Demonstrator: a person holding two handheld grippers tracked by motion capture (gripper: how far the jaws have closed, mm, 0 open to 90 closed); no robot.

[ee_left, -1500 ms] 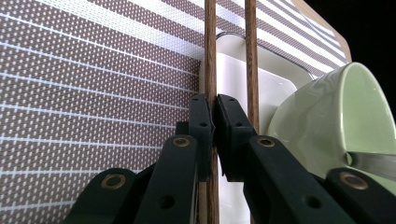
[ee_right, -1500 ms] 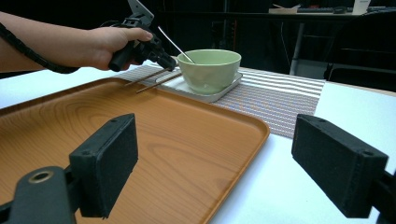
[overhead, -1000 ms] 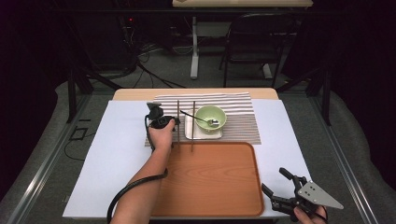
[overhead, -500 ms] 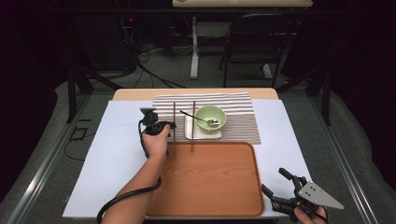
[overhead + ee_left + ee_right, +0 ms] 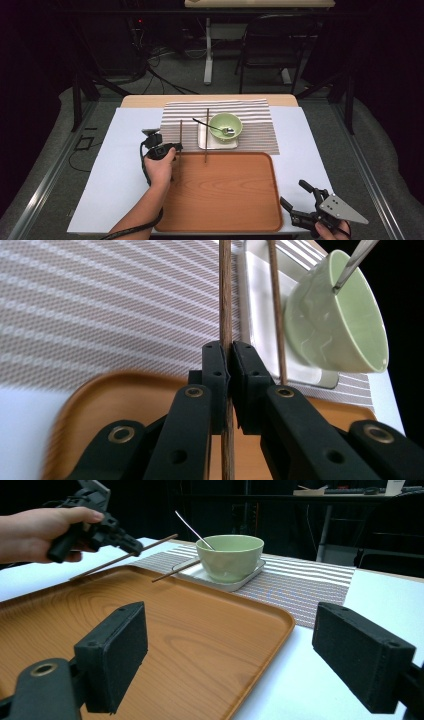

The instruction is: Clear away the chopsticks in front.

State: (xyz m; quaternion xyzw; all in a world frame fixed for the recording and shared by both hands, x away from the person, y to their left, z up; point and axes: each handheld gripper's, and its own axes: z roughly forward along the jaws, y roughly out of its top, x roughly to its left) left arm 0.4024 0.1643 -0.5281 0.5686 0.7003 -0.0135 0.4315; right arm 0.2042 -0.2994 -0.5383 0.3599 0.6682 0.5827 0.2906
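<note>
At tray (image 5: 220, 225) edge, left gripper (image 5: 176, 148) (chopstick (image 5: 180, 131) clamped)

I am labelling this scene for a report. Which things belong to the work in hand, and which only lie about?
In the work:
- left tongs, shut on the thin dark wooden chopstick
- second dark wooden chopstick
- brown wooden tray

Lying about:
- pale green bowl with metal spoon
- white square plate
- striped placemat
- right tongs, open

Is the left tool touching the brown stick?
Touching. In the left gripper view, the left tool has its jaws shut tight on the brown stick, pressing both sides.
</note>
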